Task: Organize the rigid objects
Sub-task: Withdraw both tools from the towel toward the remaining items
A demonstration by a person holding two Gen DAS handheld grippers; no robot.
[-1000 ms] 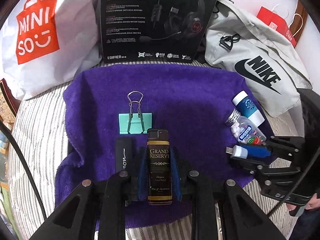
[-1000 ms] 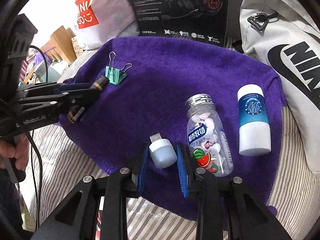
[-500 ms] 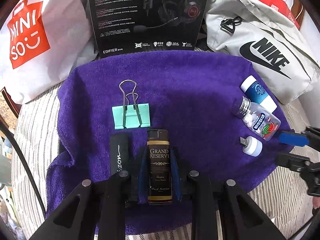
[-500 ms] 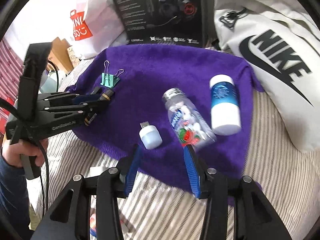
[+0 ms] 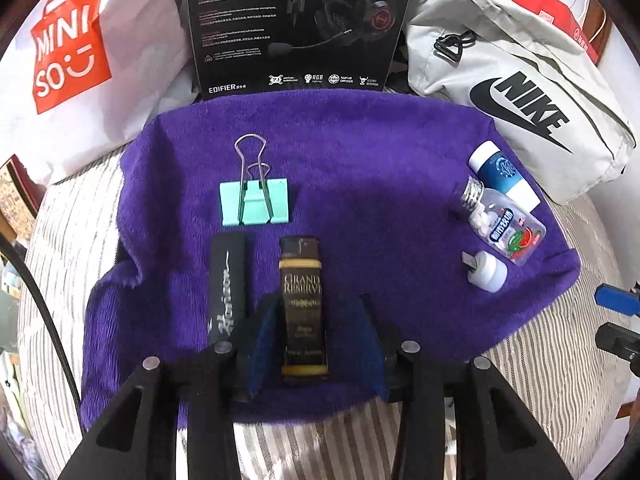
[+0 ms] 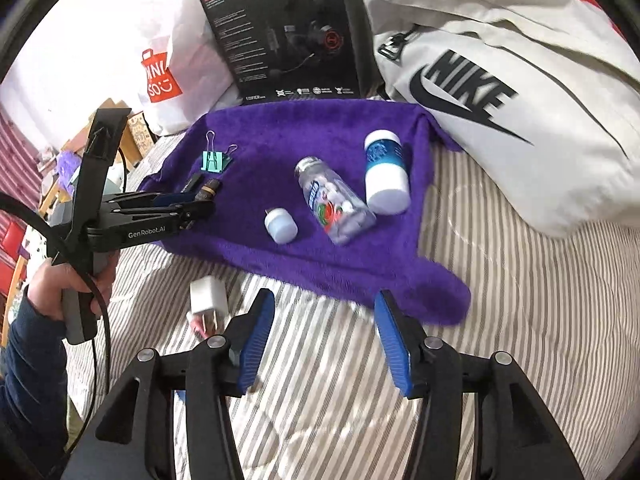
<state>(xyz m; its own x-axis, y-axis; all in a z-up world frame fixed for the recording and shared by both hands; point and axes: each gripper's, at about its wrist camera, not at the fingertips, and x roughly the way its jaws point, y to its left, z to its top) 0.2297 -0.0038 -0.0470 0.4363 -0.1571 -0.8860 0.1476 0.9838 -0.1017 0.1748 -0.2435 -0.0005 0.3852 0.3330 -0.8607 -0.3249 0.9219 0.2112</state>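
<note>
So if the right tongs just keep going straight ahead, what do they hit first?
Probably the near edge of the purple towel, past a strip of striped bedding. The right tongs are open and empty. Beyond that edge lies the candy bottle, though depth is hard to judge.

The left gripper (image 5: 306, 336) has let go of the brown lighter (image 5: 302, 308), its jaws now spread either side. The right gripper (image 6: 324, 340) has released the small white cap (image 6: 281, 225), pulled back toward the bottom of the frame and opened wide.

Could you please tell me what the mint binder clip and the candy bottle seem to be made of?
Binder clip: likely painted sheet metal, matte mint body with shiny bare wire handles. Candy bottle: probably clear glossy plastic, since the white candies show through, with a ridged silvery cap.
</note>
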